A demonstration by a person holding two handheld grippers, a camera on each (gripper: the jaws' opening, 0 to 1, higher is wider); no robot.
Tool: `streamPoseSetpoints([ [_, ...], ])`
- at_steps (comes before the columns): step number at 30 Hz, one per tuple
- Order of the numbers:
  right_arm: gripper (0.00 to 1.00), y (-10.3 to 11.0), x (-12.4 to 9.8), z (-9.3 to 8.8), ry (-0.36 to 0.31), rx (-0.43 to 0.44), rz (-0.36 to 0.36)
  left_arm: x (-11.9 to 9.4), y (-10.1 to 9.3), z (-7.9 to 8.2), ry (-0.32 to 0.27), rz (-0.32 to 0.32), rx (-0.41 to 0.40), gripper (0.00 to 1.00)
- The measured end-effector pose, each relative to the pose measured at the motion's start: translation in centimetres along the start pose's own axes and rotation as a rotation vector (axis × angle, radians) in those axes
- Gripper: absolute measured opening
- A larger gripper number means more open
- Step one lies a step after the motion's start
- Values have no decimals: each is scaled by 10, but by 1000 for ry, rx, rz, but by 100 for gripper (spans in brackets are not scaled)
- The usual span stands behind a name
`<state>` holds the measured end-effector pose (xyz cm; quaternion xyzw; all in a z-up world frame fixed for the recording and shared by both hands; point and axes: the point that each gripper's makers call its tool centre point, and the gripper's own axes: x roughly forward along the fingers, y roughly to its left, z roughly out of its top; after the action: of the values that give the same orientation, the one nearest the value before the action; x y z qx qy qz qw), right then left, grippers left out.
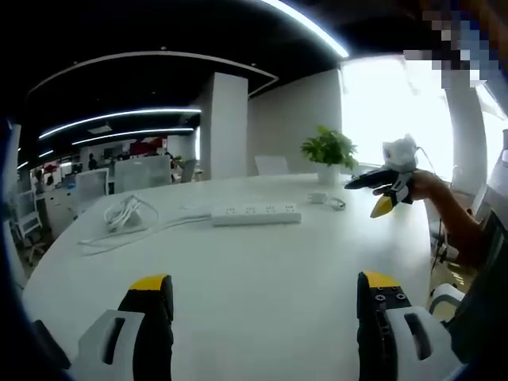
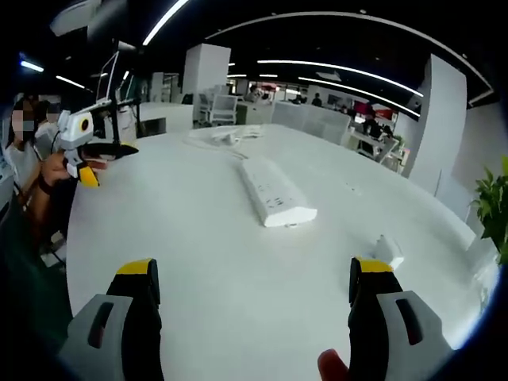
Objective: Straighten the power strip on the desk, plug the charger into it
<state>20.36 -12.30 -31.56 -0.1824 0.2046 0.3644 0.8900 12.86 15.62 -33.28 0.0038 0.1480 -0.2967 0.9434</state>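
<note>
A white power strip (image 1: 255, 213) lies flat on the round white table (image 1: 262, 270), its cord running left to a loose coil (image 1: 123, 213). In the right gripper view the strip (image 2: 276, 192) lies lengthwise ahead of me. The small white charger (image 1: 317, 197) sits past the strip's right end, and in the right gripper view the charger (image 2: 386, 251) lies close to my right jaw. My left gripper (image 1: 263, 290) hangs open above the table's near edge, holding nothing. My right gripper (image 2: 254, 274) is open too, and it (image 1: 371, 194) is held up by a hand at the table's right side.
A potted plant (image 1: 329, 151) stands at the table's far edge behind the charger. A person's arm (image 1: 456, 214) reaches in from the right. Across the table, my left gripper (image 2: 103, 161) is held above the table's edge. Office desks and chairs (image 1: 87, 186) fill the room beyond.
</note>
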Motion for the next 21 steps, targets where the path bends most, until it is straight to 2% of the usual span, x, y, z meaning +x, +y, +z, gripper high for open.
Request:
streamPoseSetpoints([
  [12, 100, -3, 18, 8, 13, -22, 26, 3, 5, -4, 6, -2, -7, 99],
  [21, 100, -5, 38, 5, 43, -43, 50, 5, 8, -4, 7, -7, -14, 99],
])
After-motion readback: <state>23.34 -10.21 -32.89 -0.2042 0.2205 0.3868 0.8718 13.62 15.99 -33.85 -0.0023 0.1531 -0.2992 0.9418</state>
